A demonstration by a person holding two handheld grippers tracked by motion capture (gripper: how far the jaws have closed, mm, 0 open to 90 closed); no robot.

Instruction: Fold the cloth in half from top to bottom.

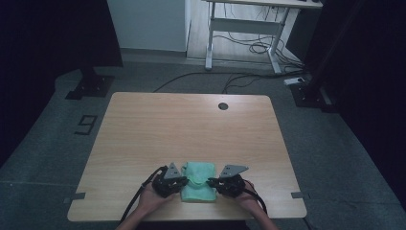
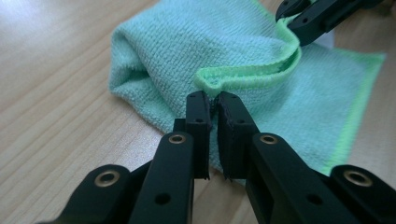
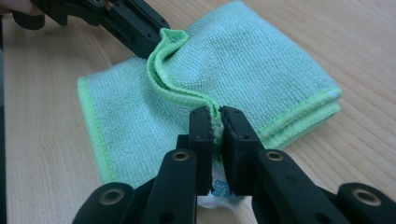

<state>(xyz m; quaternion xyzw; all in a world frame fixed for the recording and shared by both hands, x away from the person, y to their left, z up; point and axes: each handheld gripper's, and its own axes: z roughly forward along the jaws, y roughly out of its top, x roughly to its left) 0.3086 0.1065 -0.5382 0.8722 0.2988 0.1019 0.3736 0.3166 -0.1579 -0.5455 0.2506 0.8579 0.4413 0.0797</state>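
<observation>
Both tools (left tool [image 1: 181, 182], right tool [image 1: 214, 182]) pinch the green cloth's [image 1: 197, 184] hem.

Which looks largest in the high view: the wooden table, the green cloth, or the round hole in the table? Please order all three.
1. Wooden table, by far the largest.
2. Green cloth, folded near the front edge.
3. Round hole, a small dark spot near the far edge.

Left gripper [image 2: 212, 100]: matte black jaws, ribbed black pads, brass-ringed pivot holes, small screw holes. Right gripper [image 3: 215, 115]: same build. Each carries a grey three-cornered plate on top and trails a black cable. Forearms bare.
</observation>
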